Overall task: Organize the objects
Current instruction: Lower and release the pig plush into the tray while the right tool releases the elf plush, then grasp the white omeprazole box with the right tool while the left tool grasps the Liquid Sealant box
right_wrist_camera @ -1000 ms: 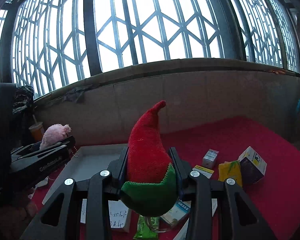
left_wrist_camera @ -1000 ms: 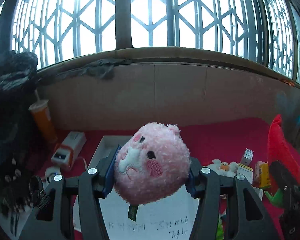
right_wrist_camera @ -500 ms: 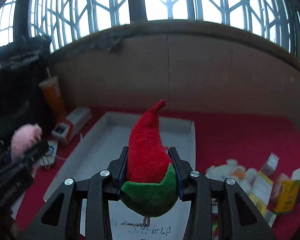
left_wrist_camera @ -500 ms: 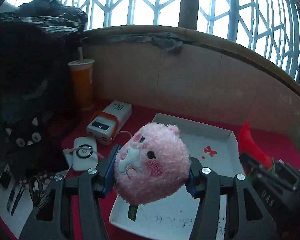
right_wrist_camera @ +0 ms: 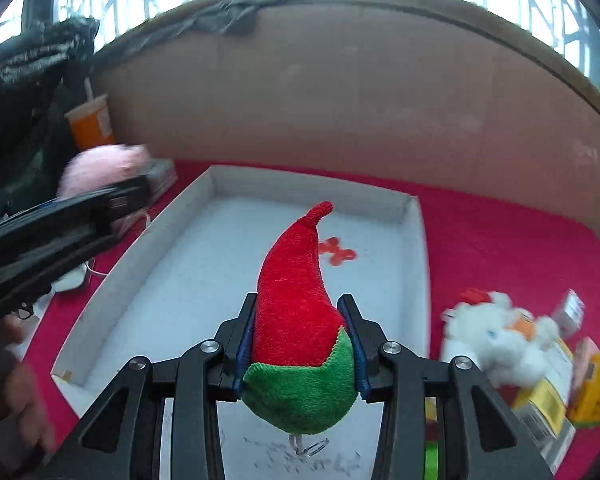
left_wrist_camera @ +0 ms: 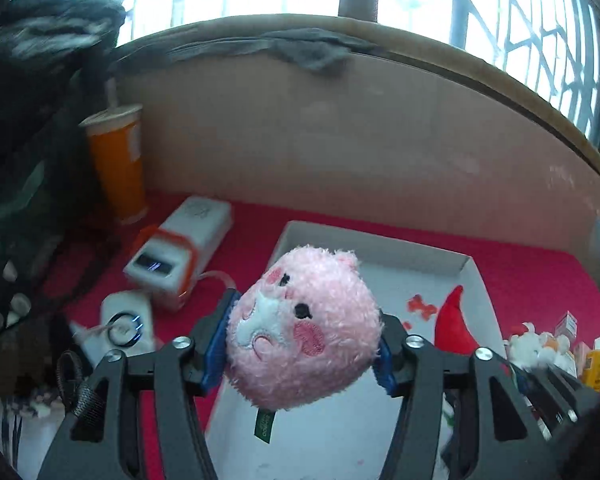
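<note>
Both tools are loaded and over the box. The left gripper (left_wrist_camera: 302, 346) is clamped on a pink plush toy (left_wrist_camera: 304, 328), its blue pads pressed into the fur on either side, and the toy hangs above the near left part of the white cardboard box (left_wrist_camera: 474, 276). The right gripper (right_wrist_camera: 300, 346) is squeezed tight on a red and green plush cone (right_wrist_camera: 298, 312), red tip pointing up and away, a small metal key ring dangling under its green base.

The box itself, seen from the right wrist view (right_wrist_camera: 416, 248), sits on the red tablecloth (right_wrist_camera: 500, 236) and holds almost nothing: only some small red pieces (right_wrist_camera: 336, 250) lie on its floor toward the far end. So, as I read it, nothing plush has been put in yet; these two toys look like the first to go in, and neither has been let go.

Plenty is left outside. To the right of the box a white plush toy (right_wrist_camera: 496, 336) lies on the cloth, with several small cartons (right_wrist_camera: 592, 380) just beside it. On the left side there is a white and orange device (left_wrist_camera: 180, 248), a white charger puck (left_wrist_camera: 126, 320) and an orange drink cup (left_wrist_camera: 118, 164) standing near the wall; whether those belong to the tidy-up I cannot tell.

My call: early days, two drops pending, then the right-hand pile.
</note>
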Motion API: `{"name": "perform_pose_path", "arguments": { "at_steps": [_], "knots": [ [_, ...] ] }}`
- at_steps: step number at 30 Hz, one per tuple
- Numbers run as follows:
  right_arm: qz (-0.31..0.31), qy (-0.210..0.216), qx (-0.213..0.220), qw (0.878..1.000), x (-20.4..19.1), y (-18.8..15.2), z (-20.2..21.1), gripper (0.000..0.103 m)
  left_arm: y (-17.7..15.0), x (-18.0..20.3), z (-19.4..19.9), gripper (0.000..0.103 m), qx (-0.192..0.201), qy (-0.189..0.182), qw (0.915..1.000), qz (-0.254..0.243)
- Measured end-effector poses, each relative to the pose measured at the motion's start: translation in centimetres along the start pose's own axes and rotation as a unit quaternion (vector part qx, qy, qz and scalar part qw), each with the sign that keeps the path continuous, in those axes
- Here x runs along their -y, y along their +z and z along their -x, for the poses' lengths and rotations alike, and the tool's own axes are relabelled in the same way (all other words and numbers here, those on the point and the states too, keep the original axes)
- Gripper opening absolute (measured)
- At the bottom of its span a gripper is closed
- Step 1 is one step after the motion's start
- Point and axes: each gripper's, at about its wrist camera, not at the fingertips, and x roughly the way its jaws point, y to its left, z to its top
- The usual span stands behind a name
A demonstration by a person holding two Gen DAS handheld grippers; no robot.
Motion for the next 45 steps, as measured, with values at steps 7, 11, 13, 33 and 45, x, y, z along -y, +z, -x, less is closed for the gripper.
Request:
{"name": "perform_pose_path", "arguments": {
  "at_steps": [7,11,13,33,45],
  "knots": [
    [-0.025,0.003,0.046,0.999,2.6,0.1,4.0,0.079,0.3,0.1,2.8,0.094,0.023,-0.014,0.9995,0.017],
    [-0.082,-0.027,0.127,0.988,7.9,-0.6,11.8,0.09,1.3,5.2,5.8,0.098,0.072,-0.061,0.995,-0.032],
    [-0.12,-0.045,0.162,0.979,11.4,-2.4,15.9,0.102,0.8,7.9,6.7,0.098,0.075,-0.103,0.9903,-0.053],
    [-0.214,-0.135,0.2,0.946,27.6,-11.6,29.9,0.103,-12.1,17.8,11.8,0.1,-0.026,-0.26,0.9439,-0.202],
    [-0.132,-0.081,0.072,0.985,30.9,-14.0,24.8,0.103,-16.2,25.6,7.0,0.093,-0.143,-0.279,0.9081,-0.278]
  ]
}}
